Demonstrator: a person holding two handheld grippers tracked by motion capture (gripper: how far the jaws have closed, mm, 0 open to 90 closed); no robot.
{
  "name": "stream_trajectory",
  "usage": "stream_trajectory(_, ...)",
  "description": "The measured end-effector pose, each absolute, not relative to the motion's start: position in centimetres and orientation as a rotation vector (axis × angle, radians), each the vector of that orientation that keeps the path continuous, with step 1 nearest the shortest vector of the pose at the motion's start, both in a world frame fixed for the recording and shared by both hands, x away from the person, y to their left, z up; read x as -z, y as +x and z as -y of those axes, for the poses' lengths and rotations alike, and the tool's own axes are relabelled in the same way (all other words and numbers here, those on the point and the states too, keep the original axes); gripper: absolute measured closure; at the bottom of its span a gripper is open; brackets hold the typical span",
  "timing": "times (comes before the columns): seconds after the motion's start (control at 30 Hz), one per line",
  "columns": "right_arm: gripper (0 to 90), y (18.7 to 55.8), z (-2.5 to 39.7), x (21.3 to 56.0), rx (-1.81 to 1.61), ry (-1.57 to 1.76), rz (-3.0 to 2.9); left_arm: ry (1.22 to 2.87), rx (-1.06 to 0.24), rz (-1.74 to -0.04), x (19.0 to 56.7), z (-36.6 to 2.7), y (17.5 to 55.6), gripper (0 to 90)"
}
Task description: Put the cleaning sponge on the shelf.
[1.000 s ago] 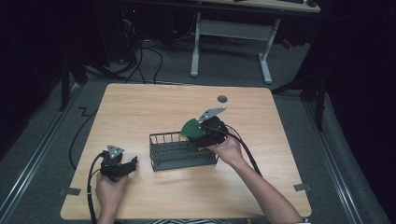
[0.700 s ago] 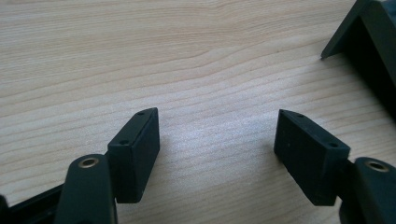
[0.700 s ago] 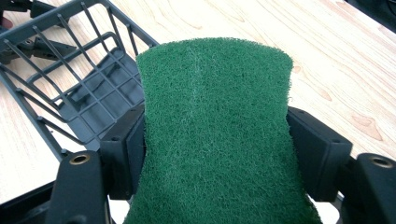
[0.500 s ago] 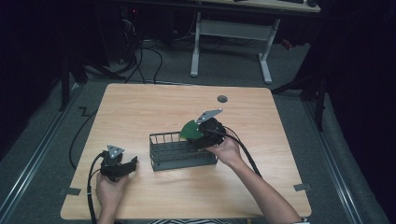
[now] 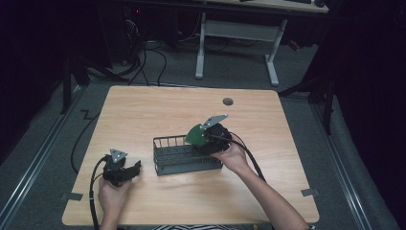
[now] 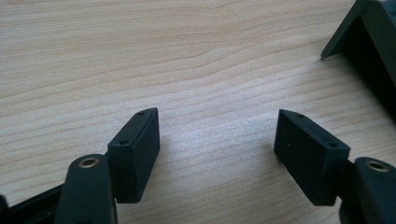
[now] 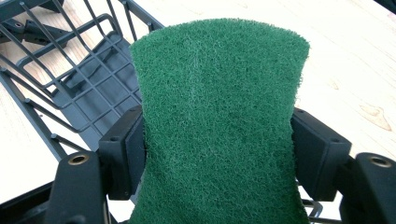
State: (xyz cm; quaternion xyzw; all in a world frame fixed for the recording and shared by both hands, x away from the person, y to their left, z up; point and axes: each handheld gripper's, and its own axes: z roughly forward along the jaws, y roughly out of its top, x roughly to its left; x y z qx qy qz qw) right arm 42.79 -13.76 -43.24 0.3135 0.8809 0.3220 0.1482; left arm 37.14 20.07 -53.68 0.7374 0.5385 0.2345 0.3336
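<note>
A green scouring pad point(image 7: 219, 121) is pinched between the two black jaws of my right gripper point(image 7: 217, 154). In the high view the right gripper point(image 5: 203, 139) holds that green pad point(image 5: 195, 135) over the right end of a dark wire basket point(image 5: 165, 165) at the table's middle. Through the right gripper view the basket's mesh floor point(image 7: 100, 88) lies below and to the left of the pad. My left gripper point(image 5: 129, 171) rests low near the front left of the table, its jaws open wide over bare wood point(image 6: 215, 135), with nothing between them.
The wooden table point(image 5: 143, 115) has a round grommet hole point(image 5: 228, 101) at the back right. A corner of the dark basket point(image 6: 369, 42) shows in the left gripper view. Cables trail from both grippers toward the front edge. A white desk frame point(image 5: 237, 43) stands beyond the table.
The right gripper with the green pad has shifted slightly down and left over the basket's right end. The left gripper has stayed in place.
</note>
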Motion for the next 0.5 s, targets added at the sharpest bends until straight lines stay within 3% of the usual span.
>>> stream_trajectory(0.5, 29.3, 42.49, 13.72, 43.49, -0.896, 0.895, -2.541, 1.925, -0.612, -1.406, 53.68, -20.07, 37.14, 31.7)
